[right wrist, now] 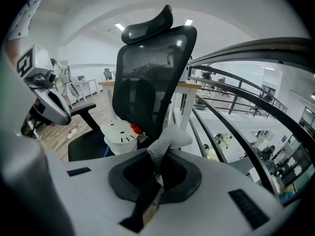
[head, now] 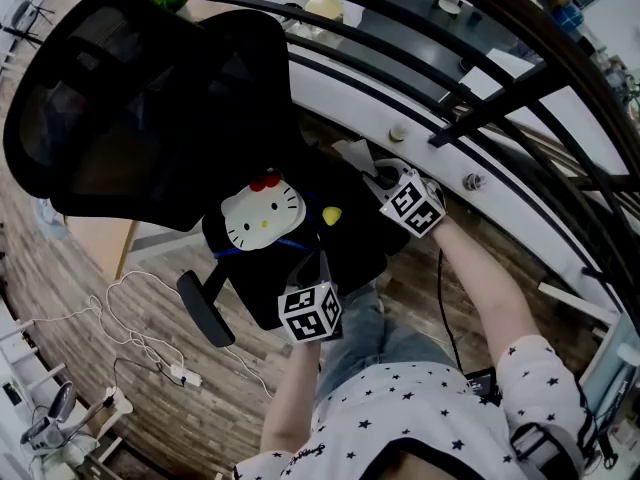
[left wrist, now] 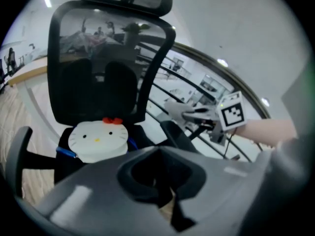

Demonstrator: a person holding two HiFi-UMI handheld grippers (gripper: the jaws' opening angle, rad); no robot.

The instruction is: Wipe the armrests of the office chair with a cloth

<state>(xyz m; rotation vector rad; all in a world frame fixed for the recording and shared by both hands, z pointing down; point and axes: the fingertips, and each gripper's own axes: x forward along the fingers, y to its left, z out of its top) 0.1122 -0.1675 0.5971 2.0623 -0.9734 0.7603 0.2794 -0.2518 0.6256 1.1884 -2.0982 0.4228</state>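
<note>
Black mesh office chair; white cat-face cushion at seat's back edge. Right gripper: jaws clamped on grey fuzzy cloth. Left gripper: jaws together, empty.

I see the office chair backrest as black, see-through mesh in a matt plastic frame. The cloth looks grey and nubbly, like terry. The cat-face cushion looks soft and smooth. The floor is wood-grain plank, and the railing is glossy dark metal.
</note>
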